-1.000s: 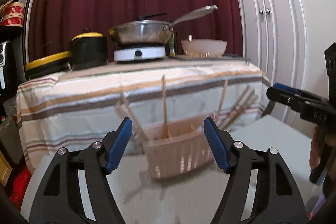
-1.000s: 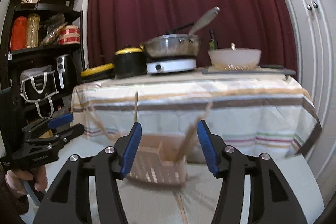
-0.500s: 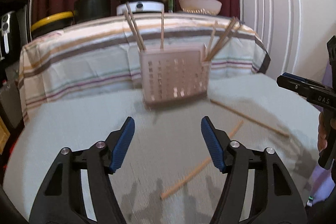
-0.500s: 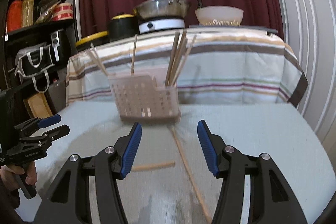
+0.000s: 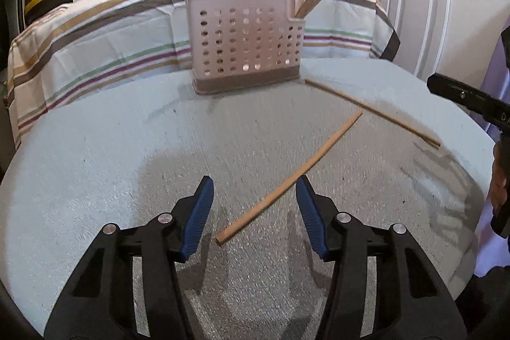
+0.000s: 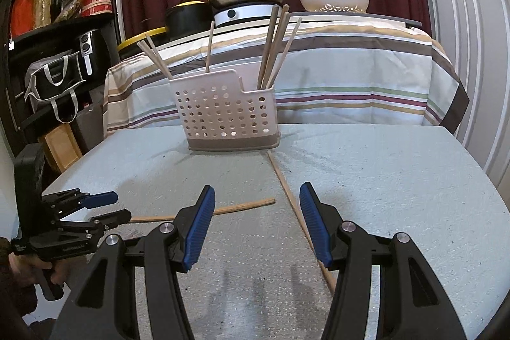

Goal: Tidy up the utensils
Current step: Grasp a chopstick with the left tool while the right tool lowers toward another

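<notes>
Now we hold both grippers, left (image 5: 253,214) and right (image 6: 256,223), wide open and empty above the table (image 5: 95,155). Two chopsticks (image 5: 288,179) (image 6: 298,214) lie loose before the holder (image 5: 244,45), where several others stand.

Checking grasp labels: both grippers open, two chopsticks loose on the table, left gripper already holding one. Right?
Not quite. The left gripper holds nothing: in the left wrist view it is open over the nearer chopstick. The other chopstick lies loose too; the right gripper is open.
</notes>
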`<state>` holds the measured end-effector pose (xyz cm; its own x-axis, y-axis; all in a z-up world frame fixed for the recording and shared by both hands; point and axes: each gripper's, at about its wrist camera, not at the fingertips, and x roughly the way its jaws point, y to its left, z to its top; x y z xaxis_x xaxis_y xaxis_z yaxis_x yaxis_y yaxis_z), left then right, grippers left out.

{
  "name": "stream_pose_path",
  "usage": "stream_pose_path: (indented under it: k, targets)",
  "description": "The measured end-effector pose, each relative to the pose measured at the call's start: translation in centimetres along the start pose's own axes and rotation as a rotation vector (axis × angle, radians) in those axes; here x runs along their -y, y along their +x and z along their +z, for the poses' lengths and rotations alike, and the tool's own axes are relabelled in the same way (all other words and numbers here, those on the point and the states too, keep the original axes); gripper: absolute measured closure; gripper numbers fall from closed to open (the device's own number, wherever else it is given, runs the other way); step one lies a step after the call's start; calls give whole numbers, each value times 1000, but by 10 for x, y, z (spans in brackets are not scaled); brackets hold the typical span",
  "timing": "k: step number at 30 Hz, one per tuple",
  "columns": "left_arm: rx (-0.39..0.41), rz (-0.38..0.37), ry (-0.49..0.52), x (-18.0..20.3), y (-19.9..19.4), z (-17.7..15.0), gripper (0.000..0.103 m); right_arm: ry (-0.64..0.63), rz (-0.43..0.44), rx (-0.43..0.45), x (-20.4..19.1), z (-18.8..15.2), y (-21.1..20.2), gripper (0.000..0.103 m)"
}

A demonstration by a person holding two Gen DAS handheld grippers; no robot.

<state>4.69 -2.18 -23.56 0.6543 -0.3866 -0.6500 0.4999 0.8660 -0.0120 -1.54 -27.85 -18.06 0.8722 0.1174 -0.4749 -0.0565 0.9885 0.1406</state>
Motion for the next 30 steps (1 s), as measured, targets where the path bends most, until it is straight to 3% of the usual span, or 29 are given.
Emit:
stream_pose_path:
  k: [7, 11, 30]
  targets:
    - [-68, 0, -17, -1, 5, -2, 58, 1, 4, -2, -2, -1, 0, 48]
    - [-98, -3, -10, 2, 6, -5, 81, 1, 3, -5, -3, -3, 0, 48]
    - [-36, 35, -5, 20, -25, -36, 97, 31, -33, -50, 16, -24, -1, 48]
